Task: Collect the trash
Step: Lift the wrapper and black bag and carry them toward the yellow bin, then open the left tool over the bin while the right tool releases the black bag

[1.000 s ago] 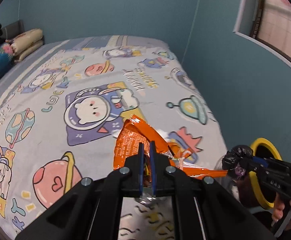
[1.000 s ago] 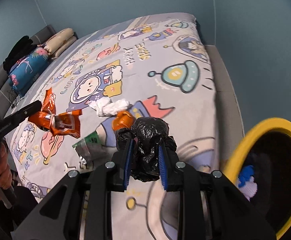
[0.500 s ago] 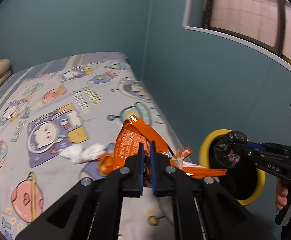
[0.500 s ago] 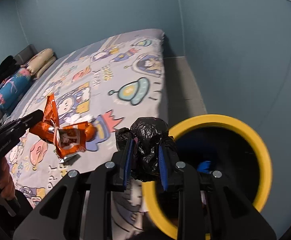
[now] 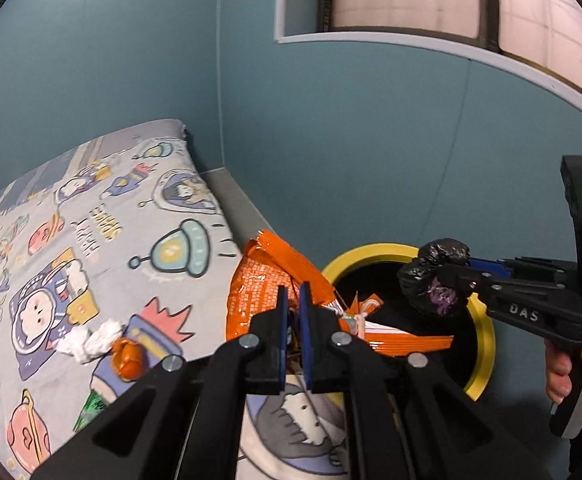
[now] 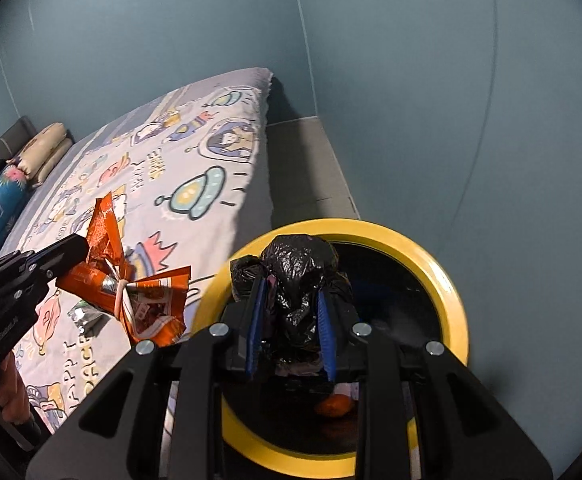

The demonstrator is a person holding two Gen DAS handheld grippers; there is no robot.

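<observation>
Here, the bed (image 6: 139,184) fills the left of both views, covered by a grey sheet printed with cartoon astronauts and flying saucers, and the yellow-rimmed bin (image 6: 447,280) stands on the floor just beside its edge. The right gripper (image 6: 291,316) hangs over the bin's mouth, its blue-lined fingers (image 6: 255,320) closed narrowly around a crumpled black plastic bag (image 6: 297,280). The left gripper (image 5: 293,316) holds a bundle of orange snack wrappers (image 5: 259,292) tied with a band, fingers pinched almost together on it, above the bed's edge and reaching partly over the bin's rim. On the sheet lie a white crumpled tissue (image 5: 91,340), a small orange ball-like item (image 5: 129,362) touching it, and a green-and-silver wrapper (image 6: 85,314) nearer the bed's foot.
</observation>
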